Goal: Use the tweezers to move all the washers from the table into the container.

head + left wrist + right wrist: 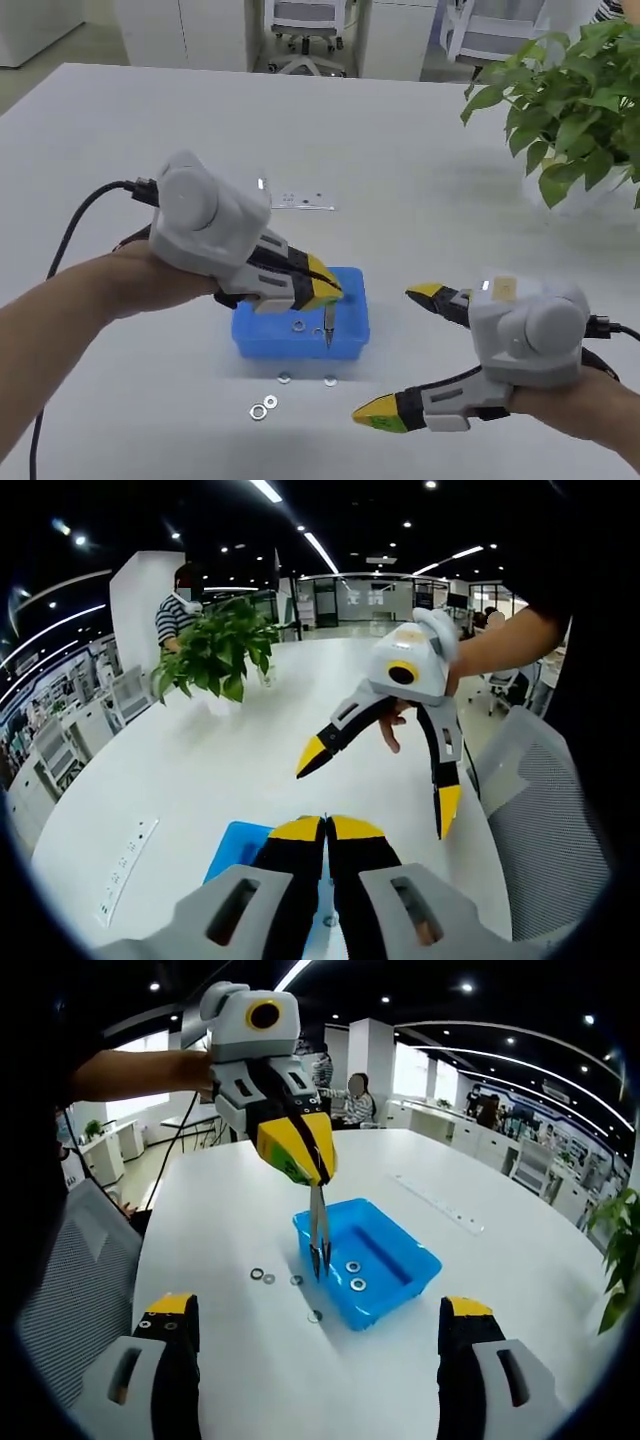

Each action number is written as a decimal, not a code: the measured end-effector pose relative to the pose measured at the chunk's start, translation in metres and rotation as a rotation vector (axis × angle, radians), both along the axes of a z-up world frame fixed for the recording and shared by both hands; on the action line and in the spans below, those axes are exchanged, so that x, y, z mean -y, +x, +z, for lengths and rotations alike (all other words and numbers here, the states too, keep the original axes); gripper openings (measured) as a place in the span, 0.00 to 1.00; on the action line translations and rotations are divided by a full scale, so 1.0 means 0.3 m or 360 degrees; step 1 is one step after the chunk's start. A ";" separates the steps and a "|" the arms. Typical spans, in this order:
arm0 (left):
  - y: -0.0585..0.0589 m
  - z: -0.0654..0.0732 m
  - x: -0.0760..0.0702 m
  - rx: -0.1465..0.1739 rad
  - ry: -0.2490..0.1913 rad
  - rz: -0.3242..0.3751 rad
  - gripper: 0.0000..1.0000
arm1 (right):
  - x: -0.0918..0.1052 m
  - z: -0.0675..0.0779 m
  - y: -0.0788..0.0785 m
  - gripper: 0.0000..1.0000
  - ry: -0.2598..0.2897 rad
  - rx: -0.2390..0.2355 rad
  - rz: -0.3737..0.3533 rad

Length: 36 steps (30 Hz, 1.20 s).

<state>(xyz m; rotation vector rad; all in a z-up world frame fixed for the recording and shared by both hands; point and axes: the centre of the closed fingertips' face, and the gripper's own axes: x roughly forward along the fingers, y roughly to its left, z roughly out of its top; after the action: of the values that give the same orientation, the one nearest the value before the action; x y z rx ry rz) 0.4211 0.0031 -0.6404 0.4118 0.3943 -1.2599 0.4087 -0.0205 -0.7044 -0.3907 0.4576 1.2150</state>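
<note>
Holding tweezers [318, 1222] over our blue container [400, 1295], left gripper [312, 1165] clamped on them.
Right gripper [395, 352] gapes wide; we cannot tell whether the tips pinch anything.

Left gripper [322, 286] clamped, right gripper [395, 352] spread wide

Six small silver metal washers [358, 1284] in all: two lie in the one blue rectangular plastic container [385, 1245] beneath the left tongs [332, 288], and four lie on the white surface [150, 120] between the left tongs and the right tongs [385, 350]. One pair of thin metal tweezers [318, 1222], one leafy green potted plant [575, 100], one flat white socket strip [300, 203].
</note>
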 end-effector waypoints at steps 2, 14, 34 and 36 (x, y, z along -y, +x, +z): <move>-0.007 -0.010 0.006 -0.0006 0.0006 -0.0006 0.05 | 0.006 -0.007 -0.009 1.00 -0.0004 -0.0003 -0.0002; -0.026 -0.070 0.031 -0.0022 0.0043 -0.0044 0.05 | 0.026 -0.034 -0.042 1.00 -0.0036 -0.0036 0.0000; -0.031 -0.170 0.033 -0.0048 0.0106 -0.0078 0.05 | 0.043 -0.075 -0.061 0.99 -0.0076 -0.0078 -0.0002; -0.030 -0.175 0.033 -0.0052 0.0102 -0.0079 0.05 | 0.044 -0.079 -0.063 0.99 -0.0079 -0.0083 -0.0002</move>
<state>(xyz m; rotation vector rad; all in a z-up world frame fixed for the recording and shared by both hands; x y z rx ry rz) 0.4121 -0.0069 -0.6929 0.4581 0.4555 -1.3060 0.3899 -0.0337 -0.7279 -0.4019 0.5335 1.2168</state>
